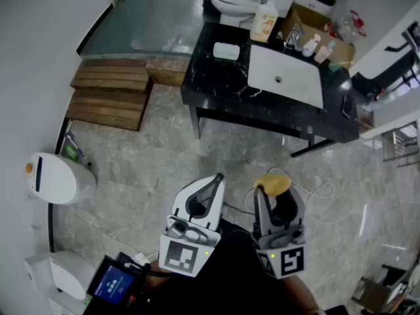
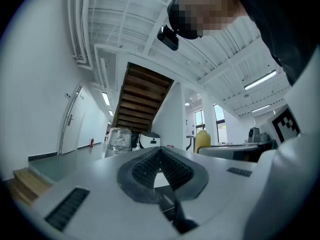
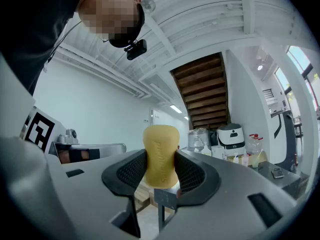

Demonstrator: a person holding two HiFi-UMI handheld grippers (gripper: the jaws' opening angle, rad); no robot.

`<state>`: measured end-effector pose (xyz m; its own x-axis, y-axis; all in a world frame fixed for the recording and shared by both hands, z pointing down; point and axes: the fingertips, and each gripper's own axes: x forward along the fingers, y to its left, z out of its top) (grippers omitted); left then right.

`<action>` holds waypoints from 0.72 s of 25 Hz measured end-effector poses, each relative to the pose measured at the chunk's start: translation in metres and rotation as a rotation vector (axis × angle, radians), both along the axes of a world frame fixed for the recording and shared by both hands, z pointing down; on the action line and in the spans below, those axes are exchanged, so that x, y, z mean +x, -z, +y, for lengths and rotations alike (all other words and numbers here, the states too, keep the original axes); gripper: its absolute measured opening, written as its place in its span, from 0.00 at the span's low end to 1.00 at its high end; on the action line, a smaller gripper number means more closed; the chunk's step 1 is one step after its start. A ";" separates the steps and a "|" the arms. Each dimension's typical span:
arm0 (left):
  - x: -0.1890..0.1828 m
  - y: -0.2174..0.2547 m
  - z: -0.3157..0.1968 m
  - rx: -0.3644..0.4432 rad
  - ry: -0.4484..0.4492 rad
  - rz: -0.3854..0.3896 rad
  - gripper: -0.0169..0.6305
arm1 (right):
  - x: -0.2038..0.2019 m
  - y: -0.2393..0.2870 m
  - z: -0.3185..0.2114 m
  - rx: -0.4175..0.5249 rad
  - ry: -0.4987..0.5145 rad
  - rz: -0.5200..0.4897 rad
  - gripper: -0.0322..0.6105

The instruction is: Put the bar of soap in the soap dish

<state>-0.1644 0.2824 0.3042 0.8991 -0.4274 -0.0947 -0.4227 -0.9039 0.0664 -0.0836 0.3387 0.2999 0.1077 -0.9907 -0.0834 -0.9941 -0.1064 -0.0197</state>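
Note:
A yellow bar of soap (image 1: 275, 184) stands upright between the pads of my right gripper (image 1: 275, 194), which is shut on it. In the right gripper view the soap (image 3: 161, 154) sticks up above the dark ribbed pads (image 3: 192, 174). My left gripper (image 1: 213, 181) is held beside it, shut, with nothing between its pads (image 2: 145, 166). Both grippers are close to my body, above the floor. The white soap dish (image 1: 226, 51) lies far ahead on the left part of the black counter (image 1: 216, 87); it looks empty.
A white sink (image 1: 287, 76) is set into the counter, with an orange-labelled bottle (image 1: 264, 21) and small bottles (image 1: 315, 46) behind it. A toilet (image 1: 236, 2) stands beyond. Wooden steps (image 1: 111, 90) lie at the left, a white bin (image 1: 59, 178) near the left wall.

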 end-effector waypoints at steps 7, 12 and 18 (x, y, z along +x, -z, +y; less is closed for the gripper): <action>0.010 -0.012 0.017 -0.021 0.026 -0.006 0.03 | 0.009 -0.003 0.018 0.016 0.027 0.011 0.32; 0.011 -0.012 0.022 -0.012 0.049 -0.001 0.03 | 0.013 -0.018 0.025 -0.008 0.058 -0.025 0.32; 0.022 -0.008 0.029 0.004 0.058 0.005 0.03 | 0.019 -0.016 0.031 -0.004 0.076 -0.024 0.32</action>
<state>-0.1427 0.3115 0.3120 0.8721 -0.4788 -0.1008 -0.4744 -0.8779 0.0650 -0.0642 0.3696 0.3160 0.0343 -0.9964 -0.0775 -0.9986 -0.0310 -0.0435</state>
